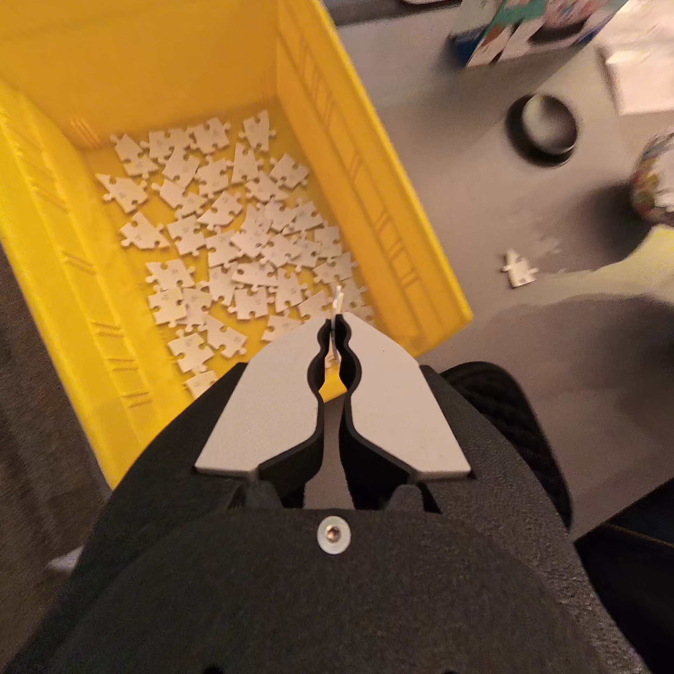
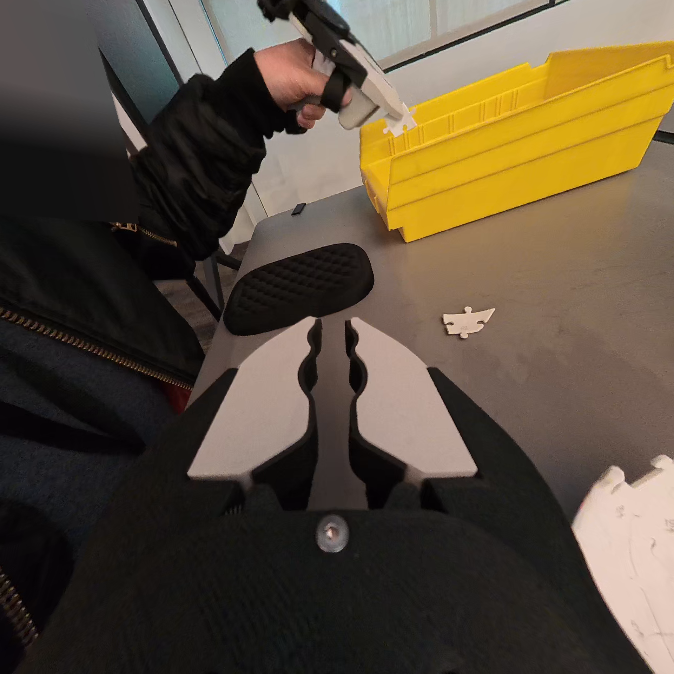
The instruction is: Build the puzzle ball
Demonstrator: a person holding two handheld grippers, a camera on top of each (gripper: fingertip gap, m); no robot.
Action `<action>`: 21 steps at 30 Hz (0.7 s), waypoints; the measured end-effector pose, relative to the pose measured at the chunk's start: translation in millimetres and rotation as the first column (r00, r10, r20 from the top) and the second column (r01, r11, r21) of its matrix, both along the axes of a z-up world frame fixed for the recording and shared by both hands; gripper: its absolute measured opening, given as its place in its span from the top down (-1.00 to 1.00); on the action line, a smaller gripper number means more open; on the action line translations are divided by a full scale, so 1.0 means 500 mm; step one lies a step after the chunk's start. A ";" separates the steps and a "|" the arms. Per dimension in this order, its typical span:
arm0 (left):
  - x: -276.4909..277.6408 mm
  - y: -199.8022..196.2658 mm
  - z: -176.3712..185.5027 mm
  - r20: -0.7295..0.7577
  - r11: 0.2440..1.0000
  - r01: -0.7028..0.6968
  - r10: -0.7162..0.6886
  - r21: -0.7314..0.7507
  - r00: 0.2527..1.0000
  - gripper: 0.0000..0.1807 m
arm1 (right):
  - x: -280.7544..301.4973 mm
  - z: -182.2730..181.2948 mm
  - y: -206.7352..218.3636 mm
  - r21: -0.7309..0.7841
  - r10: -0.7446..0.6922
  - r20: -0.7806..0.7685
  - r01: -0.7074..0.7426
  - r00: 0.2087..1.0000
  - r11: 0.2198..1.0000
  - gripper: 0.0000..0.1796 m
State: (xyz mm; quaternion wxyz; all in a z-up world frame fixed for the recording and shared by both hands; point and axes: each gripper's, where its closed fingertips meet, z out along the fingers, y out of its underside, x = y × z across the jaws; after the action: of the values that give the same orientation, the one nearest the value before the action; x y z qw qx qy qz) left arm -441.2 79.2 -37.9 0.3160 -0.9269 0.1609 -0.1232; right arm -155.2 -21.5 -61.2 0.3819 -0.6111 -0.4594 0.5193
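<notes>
One thin piece [image 1: 336, 310] sits edge-on in my left gripper [image 1: 335, 322], fingers pinched narrow on it above the near end of the yellow bin [image 2: 510, 164]; so slim a hold could let the smooth card twist or slip back among the loose pieces [image 1: 233, 237]. My right gripper [image 2: 333, 328] hangs empty over the grey desk [image 2: 547, 291], fingers slightly parted. A flat knobbed piece [image 2: 468, 322] lies near it. The curved, part-built ball [image 2: 638, 547], blurred, probably rolls easily if nudged.
</notes>
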 end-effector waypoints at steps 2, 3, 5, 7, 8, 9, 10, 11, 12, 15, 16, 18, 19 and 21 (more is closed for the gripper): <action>-0.020 0.012 -0.042 -0.074 0.996 -0.016 0.010 -0.083 0.997 0.97 | 0.000 -0.007 0.000 0.000 0.009 0.009 -0.009 1.000 1.000 0.85; -0.020 0.015 -0.065 -0.078 0.990 -0.007 -0.003 -0.138 0.997 0.97 | -0.001 -0.010 -0.002 -0.001 0.018 0.013 -0.018 1.000 1.000 0.85; -0.014 0.016 -0.100 -0.054 0.974 0.010 -0.023 -0.226 0.998 0.97 | -0.003 -0.013 -0.007 0.010 0.032 0.023 -0.032 0.999 0.999 0.85; -0.019 0.021 -0.114 -0.078 0.970 0.005 -0.025 -0.242 0.997 0.97 | -0.002 -0.018 -0.009 0.029 0.036 0.040 -0.037 0.999 0.999 0.85; -0.022 0.025 -0.115 -0.078 0.973 -0.001 -0.018 -0.232 0.997 0.97 | -0.001 -0.021 -0.009 0.038 0.035 0.050 -0.037 0.998 0.999 0.85; -0.022 0.029 -0.110 -0.059 0.976 -0.008 -0.005 -0.216 0.998 0.97 | 0.000 -0.025 -0.008 0.042 0.033 0.058 -0.036 0.998 0.998 0.85; -0.021 0.033 -0.104 -0.034 0.980 -0.014 0.008 -0.198 0.999 0.97 | 0.001 -0.027 -0.007 0.042 0.032 0.062 -0.035 0.998 0.999 0.85; -0.020 0.037 -0.095 -0.011 0.984 -0.025 0.023 -0.174 1.000 0.97 | 0.001 -0.028 -0.007 0.039 0.033 0.061 -0.036 0.998 0.999 0.85; -0.019 0.041 -0.083 0.010 0.989 -0.037 0.039 -0.144 0.999 0.97 | 0.002 -0.029 -0.007 0.034 0.035 0.057 -0.037 0.998 0.999 0.85; 0.014 0.052 -0.005 0.111 0.999 -0.050 0.050 -0.001 0.993 0.97 | 0.002 -0.028 -0.007 0.032 0.036 0.048 -0.037 0.998 0.999 0.85; 0.035 0.056 0.039 0.147 0.996 -0.047 0.035 0.076 0.988 0.97 | 0.002 -0.026 -0.007 0.034 0.035 0.045 -0.037 0.998 0.999 0.85; 0.073 0.059 0.114 0.132 0.976 -0.033 0.004 0.216 0.991 0.98 | 0.003 -0.024 -0.009 0.035 0.038 0.040 -0.039 0.998 0.999 0.85; 0.091 0.057 0.133 0.099 0.969 -0.012 -0.013 0.248 0.995 0.98 | 0.003 -0.023 -0.010 0.037 0.038 0.040 -0.039 0.998 0.999 0.85; 0.126 0.054 0.145 0.071 0.968 0.025 -0.044 0.251 0.997 0.98 | 0.005 -0.019 -0.013 0.051 0.035 0.039 -0.037 0.999 0.998 0.85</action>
State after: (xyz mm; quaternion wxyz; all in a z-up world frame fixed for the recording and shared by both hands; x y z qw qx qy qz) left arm -378.2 106.0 34.7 0.4340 -0.8713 0.1793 -0.1424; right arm -152.6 -27.8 -70.9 0.3792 -0.6023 -0.4907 0.5026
